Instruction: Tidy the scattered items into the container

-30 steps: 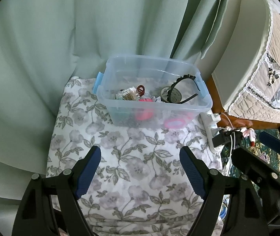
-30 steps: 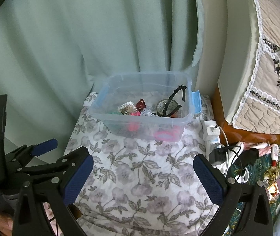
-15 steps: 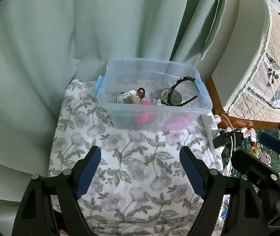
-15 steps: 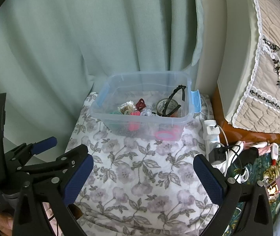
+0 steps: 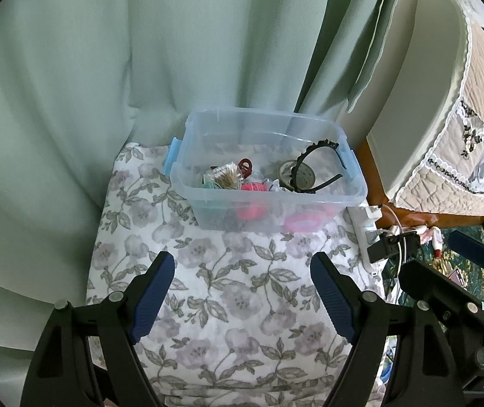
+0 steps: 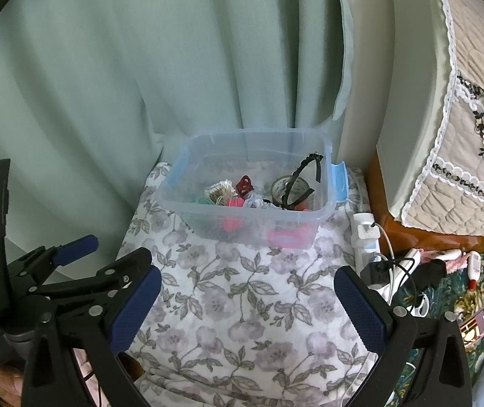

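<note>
Right now we hold both tools low and near us, over the flowery cloth [image 5: 242, 291]. Our left gripper [image 5: 242, 300] has its two blue pads wide apart, and nothing is between them, only cloth below. Our right gripper [image 6: 247, 308] is wide too, with nothing in it. In the right view we can also see the left tool off to the side, and in the left view the right tool peeks in at the edge. A little past the pads, the cloth looks bare; we see no loose things left lying on it. Off the cloth's right edge sits a white power strip [image 6: 364, 237] with plugs and wires, and we think that is not ours to tidy. Farther on stands the clear container [image 5: 276, 203] with blue clips on its sides, at the far end of the cloth. Inside it are the small things: a black hairband [image 5: 316, 166] leaning up on the right, a roll of tape [image 5: 291, 173], a bunch of cotton swabs [image 5: 225, 178], a red clip [image 5: 246, 166] and some pink bits. Behind it hangs the green curtain [image 5: 174, 51]. We think the putting-in step is about done. Next we should look around for any bit we missed; if there is none, we just keep the tools away from the box.
</note>
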### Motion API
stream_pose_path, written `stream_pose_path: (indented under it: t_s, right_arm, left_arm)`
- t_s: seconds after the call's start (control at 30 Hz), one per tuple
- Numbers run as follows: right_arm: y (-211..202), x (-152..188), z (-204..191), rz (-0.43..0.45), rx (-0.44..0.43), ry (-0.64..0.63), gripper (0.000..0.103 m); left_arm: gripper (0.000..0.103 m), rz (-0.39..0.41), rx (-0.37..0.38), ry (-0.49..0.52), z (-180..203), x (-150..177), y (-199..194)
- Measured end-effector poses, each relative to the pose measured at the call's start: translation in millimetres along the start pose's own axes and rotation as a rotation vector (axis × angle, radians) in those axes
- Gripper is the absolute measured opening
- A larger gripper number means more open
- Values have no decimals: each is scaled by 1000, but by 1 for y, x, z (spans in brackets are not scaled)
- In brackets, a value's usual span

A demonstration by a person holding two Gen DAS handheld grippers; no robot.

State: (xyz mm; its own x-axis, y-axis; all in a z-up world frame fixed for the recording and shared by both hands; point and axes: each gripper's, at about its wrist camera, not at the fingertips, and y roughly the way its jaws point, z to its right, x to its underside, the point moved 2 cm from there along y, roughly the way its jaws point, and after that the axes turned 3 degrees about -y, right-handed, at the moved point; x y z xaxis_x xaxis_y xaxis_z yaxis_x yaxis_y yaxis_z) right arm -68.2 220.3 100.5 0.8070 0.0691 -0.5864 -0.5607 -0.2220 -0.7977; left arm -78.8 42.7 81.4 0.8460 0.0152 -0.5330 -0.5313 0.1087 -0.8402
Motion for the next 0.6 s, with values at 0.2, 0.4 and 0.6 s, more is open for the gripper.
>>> stream_pose_path:
  t_s: [0.2,0.4,0.6]
  right_arm:
    - [-2,-4,-2,9,5,-4,103]
    - [-3,-7,-5,16,3,-11,103]
    - [-4,-8,-7,17,3,-14,103]
  left_arm:
    - [83,10,6,-6,-2,-3,-2]
    - [83,34,0,-2,-3,-5,-6]
    - [83,35,-1,-8,-5,-6,-6]
